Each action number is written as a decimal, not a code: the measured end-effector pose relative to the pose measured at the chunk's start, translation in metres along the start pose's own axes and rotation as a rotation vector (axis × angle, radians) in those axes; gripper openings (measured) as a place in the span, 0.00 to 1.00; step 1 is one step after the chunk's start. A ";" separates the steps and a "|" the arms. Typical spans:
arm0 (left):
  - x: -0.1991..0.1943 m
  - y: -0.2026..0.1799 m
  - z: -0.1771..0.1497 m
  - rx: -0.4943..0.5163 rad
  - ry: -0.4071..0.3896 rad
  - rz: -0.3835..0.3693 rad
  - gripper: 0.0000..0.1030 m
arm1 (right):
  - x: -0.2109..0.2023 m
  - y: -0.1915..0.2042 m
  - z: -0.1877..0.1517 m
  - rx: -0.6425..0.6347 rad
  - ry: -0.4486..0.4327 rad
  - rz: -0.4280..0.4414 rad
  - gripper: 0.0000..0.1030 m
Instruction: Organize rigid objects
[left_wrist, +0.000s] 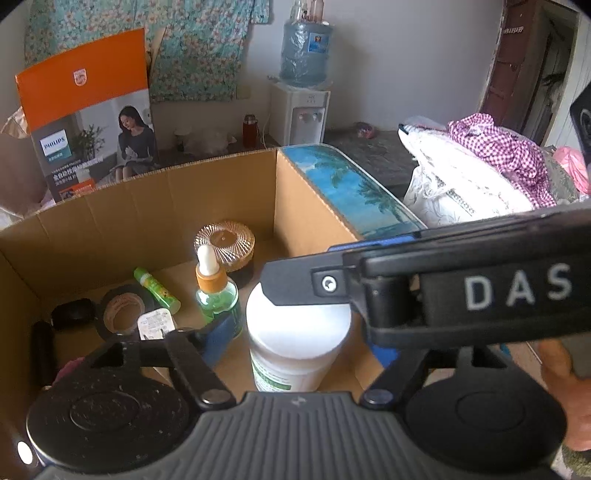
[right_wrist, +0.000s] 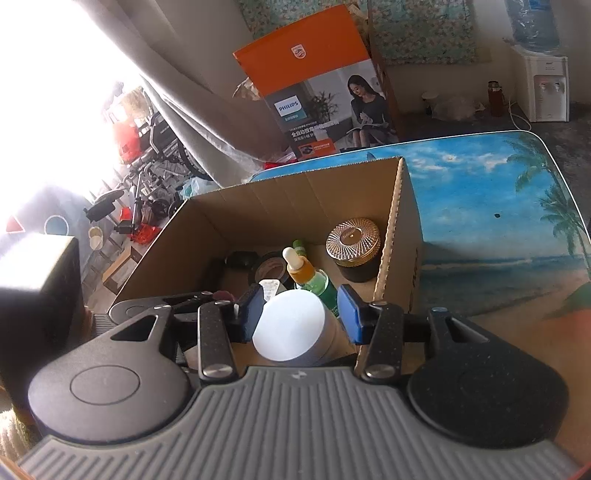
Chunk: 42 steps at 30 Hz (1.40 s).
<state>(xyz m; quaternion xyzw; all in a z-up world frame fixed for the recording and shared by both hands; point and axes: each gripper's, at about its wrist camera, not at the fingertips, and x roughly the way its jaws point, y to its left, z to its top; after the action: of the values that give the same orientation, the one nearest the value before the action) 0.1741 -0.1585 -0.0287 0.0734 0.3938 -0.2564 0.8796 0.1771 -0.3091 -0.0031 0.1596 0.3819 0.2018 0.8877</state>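
A white-capped bottle (left_wrist: 299, 325) with a green label stands inside an open cardboard box (left_wrist: 147, 206). My left gripper (left_wrist: 301, 341) is open around it, with a gap between each blue pad and the bottle. One black finger (left_wrist: 306, 282) of my right gripper crosses over the far part of the cap. In the right wrist view the cap (right_wrist: 288, 325) fills the space between the blue pads of my right gripper (right_wrist: 302, 297), which look pressed to its sides. A green dropper bottle (left_wrist: 216, 291), a gold-lidded jar (left_wrist: 225, 240), a tape roll (left_wrist: 122, 314) and a green tube (left_wrist: 157, 290) lie further in.
The box (right_wrist: 280, 199) sits on a table with a beach picture (right_wrist: 498, 221). An orange Philips carton (left_wrist: 88, 110) stands behind it, and a water dispenser (left_wrist: 303, 110) stands by the far wall. Piled cloth (left_wrist: 480, 166) lies to the right. A hand (left_wrist: 565, 387) shows at the lower right.
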 end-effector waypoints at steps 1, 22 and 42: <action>-0.003 0.000 0.001 -0.001 -0.008 0.000 0.84 | -0.001 0.000 0.000 0.005 -0.005 0.000 0.43; -0.125 0.014 -0.027 -0.048 -0.203 0.054 1.00 | -0.085 0.054 -0.019 0.022 -0.220 0.032 0.81; -0.148 0.054 -0.076 -0.215 -0.090 0.343 1.00 | -0.094 0.108 -0.070 -0.071 -0.190 -0.138 0.99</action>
<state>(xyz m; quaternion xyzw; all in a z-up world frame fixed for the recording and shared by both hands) 0.0690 -0.0289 0.0245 0.0334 0.3610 -0.0624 0.9299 0.0409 -0.2519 0.0560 0.1199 0.2989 0.1374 0.9367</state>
